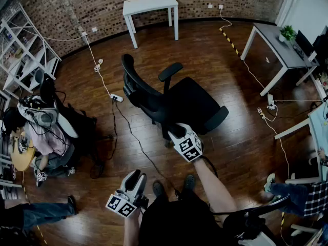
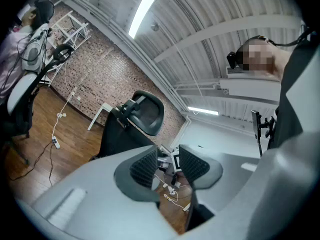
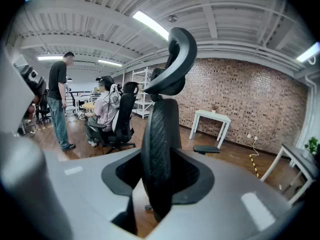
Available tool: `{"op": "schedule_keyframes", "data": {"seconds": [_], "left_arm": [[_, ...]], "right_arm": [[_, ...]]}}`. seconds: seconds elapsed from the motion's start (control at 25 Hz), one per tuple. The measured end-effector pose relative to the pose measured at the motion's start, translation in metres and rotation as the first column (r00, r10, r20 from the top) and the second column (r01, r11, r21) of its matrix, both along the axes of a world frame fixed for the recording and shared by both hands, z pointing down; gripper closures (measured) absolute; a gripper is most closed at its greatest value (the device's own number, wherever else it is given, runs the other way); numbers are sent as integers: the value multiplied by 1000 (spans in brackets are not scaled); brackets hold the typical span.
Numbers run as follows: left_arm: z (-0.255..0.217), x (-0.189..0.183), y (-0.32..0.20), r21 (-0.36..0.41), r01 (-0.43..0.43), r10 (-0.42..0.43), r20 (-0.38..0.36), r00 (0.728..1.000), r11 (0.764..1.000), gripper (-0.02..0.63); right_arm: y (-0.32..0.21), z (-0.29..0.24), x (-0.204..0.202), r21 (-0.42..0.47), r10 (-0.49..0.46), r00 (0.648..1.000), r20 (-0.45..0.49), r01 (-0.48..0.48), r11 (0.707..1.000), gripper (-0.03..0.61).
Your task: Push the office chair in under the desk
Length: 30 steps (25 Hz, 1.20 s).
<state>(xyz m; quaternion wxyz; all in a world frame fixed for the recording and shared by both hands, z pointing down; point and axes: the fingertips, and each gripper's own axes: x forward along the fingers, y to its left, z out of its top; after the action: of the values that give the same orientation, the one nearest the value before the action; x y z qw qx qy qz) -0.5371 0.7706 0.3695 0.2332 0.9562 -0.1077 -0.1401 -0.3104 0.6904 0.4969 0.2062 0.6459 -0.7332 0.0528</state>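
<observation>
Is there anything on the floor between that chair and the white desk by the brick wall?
Nothing visible. The floor between the chair and the desk looks bare; a cable with a power strip lies off to its left. The right gripper grips the chair.

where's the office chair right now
Head view, centre: the office chair stands mid-room, short of the white table by the brick wall, with the right gripper clamped on its backrest edge.
</observation>
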Motion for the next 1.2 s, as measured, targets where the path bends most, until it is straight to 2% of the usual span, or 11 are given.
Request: {"op": "schedule_keyframes", "data": {"seconds": [0.12, 0.2, 0.4, 0.52, 0.64, 0.72, 0.8, 0.92, 1.04, 1.12, 1.2], "left_arm": [[-7, -52, -26, 14, -18, 18, -8, 1000, 1000, 393], [-9, -76, -42, 21, -34, 35, -8, 999, 999, 393], [6, -97, -65, 6, -77, 77, -7, 997, 997, 393], [21, -96, -66, -11, -103, 103, 4, 995, 995, 393], [37, -98, -73, 5, -114, 114, 33, 993, 993, 393], [36, -97, -83, 54, -122, 119, 63, 991, 991, 387], [19, -92, -104, 138, -126, 114, 90, 989, 982, 337], [-19, -90, -160, 297, -62, 25, 126, 992, 953, 209], [-46, -36, -202, 407, -13, -74, 196, 978, 913, 138], [-36, 22, -223, 394, -46, -73, 282, 957, 918, 103], [-4, 59, -242, 320, -144, 18, 367, 930, 936, 90]], "right_arm": [[7, 18, -36, -20, -27, 999, 33, 28, 999, 430], [16, 27, -40, -29, -36, 997, 75, 38, 999, 414], [60, 42, 20, -64, 53, 981, 185, -42, 997, 304], [113, 40, 65, -87, 201, 960, 196, -187, 978, 327], [150, 12, 73, 8, 305, 900, 311, -323, 946, 394], [158, -20, 57, 93, 317, 874, 367, -374, 923, 394], [156, -58, 36, 178, 321, 859, 400, -416, 892, 374], [122, -102, -8, 276, 274, 852, 447, -423, 863, 328], [104, -122, -11, 286, 256, 866, 430, -400, 870, 291], [97, -118, 5, 264, 253, 876, 409, -379, 887, 290], [80, -100, 3, 234, 252, 883, 397, -363, 902, 290]]}}
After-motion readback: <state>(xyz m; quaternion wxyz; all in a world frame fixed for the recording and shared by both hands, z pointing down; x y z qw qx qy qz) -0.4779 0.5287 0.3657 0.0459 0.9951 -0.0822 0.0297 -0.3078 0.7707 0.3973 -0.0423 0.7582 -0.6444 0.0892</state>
